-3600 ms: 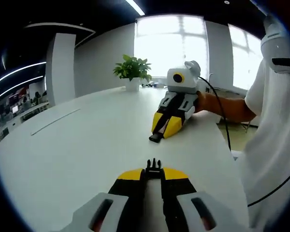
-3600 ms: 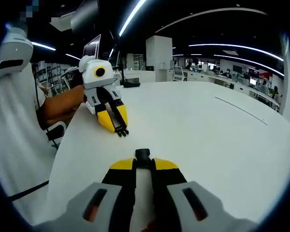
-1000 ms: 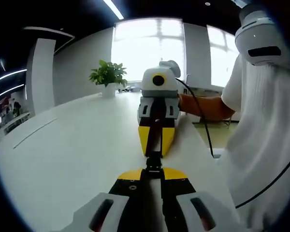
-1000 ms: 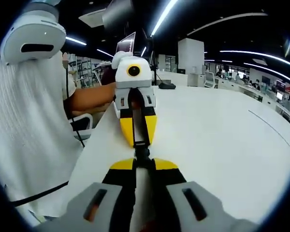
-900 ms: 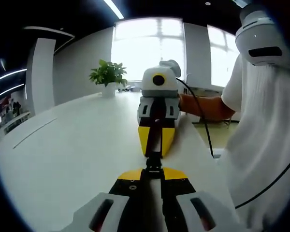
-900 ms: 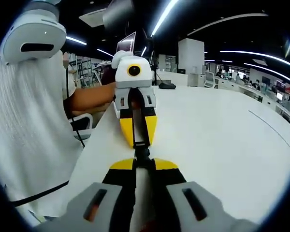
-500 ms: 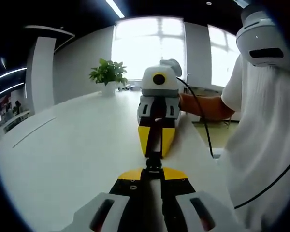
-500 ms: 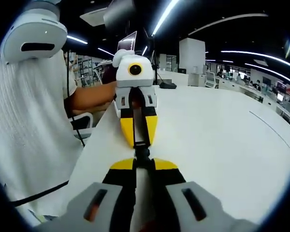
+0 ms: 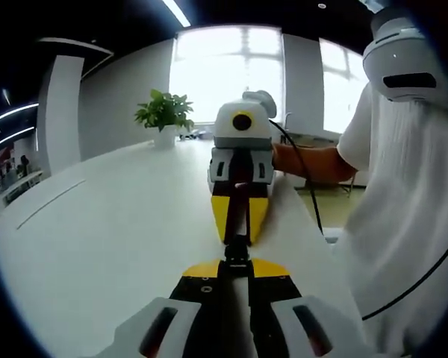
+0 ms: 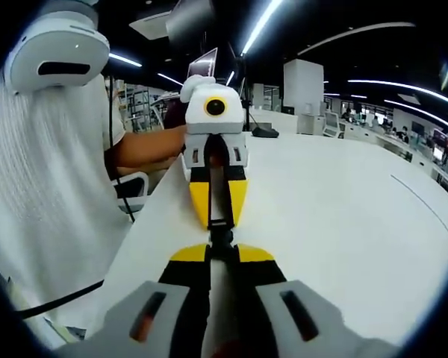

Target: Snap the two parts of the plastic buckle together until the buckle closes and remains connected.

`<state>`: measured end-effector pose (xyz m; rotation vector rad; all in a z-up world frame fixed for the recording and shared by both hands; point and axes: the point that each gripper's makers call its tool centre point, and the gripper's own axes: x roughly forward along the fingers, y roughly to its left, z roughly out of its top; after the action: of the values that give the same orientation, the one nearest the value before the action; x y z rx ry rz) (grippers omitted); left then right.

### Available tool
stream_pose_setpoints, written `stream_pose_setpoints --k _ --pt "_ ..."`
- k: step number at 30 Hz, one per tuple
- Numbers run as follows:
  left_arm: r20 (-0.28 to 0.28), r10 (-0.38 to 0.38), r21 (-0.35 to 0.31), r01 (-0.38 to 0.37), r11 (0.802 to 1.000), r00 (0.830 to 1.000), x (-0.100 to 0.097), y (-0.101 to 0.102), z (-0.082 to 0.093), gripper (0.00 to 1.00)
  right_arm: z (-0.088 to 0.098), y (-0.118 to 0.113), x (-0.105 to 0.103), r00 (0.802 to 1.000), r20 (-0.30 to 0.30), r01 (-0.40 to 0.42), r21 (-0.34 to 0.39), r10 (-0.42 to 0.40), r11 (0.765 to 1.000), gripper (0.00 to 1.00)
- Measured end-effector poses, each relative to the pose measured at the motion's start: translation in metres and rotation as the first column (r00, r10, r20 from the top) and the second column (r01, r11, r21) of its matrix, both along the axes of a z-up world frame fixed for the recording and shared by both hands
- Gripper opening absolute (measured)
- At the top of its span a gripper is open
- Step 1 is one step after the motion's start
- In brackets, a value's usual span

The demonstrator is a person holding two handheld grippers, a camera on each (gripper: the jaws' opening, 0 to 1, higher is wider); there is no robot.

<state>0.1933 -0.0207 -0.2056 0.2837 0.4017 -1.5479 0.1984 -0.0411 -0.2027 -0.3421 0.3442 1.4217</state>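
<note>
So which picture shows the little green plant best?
The left gripper view. The potted plant stands at the far end of the white table, in front of the bright window, with its leaves and white pot clear of anything else. The right gripper view faces the other way, toward an office, so it gives no look at the plant.
</note>
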Motion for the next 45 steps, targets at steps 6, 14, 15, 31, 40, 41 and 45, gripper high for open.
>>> stream_pose_setpoints --k 6,14,15,31,40,41,45 --pt "0.002 -0.012 -0.015 0.012 1.000 1.000 0.000 0.000 0.000 0.09 0.001 0.002 0.000 1.000 -0.012 -0.021 0.010 0.022 1.000 0.11" --pt "-0.001 -0.032 -0.008 0.032 0.999 0.999 0.000 0.000 0.000 0.08 0.001 0.004 0.000 0.998 -0.022 -0.050 0.006 0.051 0.999 0.10" --pt "0.000 -0.032 -0.008 0.032 0.999 0.999 0.000 0.000 0.000 0.08 0.001 0.004 0.000 0.998 -0.023 -0.054 0.008 0.055 0.998 0.10" --pt "0.006 -0.054 -0.013 0.054 0.998 0.999 0.004 -0.006 -0.001 0.10 0.002 0.017 -0.007 0.998 -0.020 -0.062 0.013 0.062 0.998 0.11" --pt "0.015 -0.032 -0.006 0.032 0.999 0.999 0.009 -0.004 -0.002 0.11 0.004 0.020 -0.010 0.998 -0.012 -0.063 0.010 0.063 0.998 0.11" --pt "0.016 -0.030 -0.010 0.030 1.000 0.999 0.010 -0.004 -0.002 0.11 0.004 0.019 -0.009 0.998 -0.011 -0.062 0.010 0.062 0.998 0.11" --pt "0.015 -0.021 -0.023 0.022 0.999 1.000 0.010 -0.006 -0.001 0.11 0.004 0.019 -0.010 0.999 -0.004 -0.051 0.003 0.051 0.999 0.12"
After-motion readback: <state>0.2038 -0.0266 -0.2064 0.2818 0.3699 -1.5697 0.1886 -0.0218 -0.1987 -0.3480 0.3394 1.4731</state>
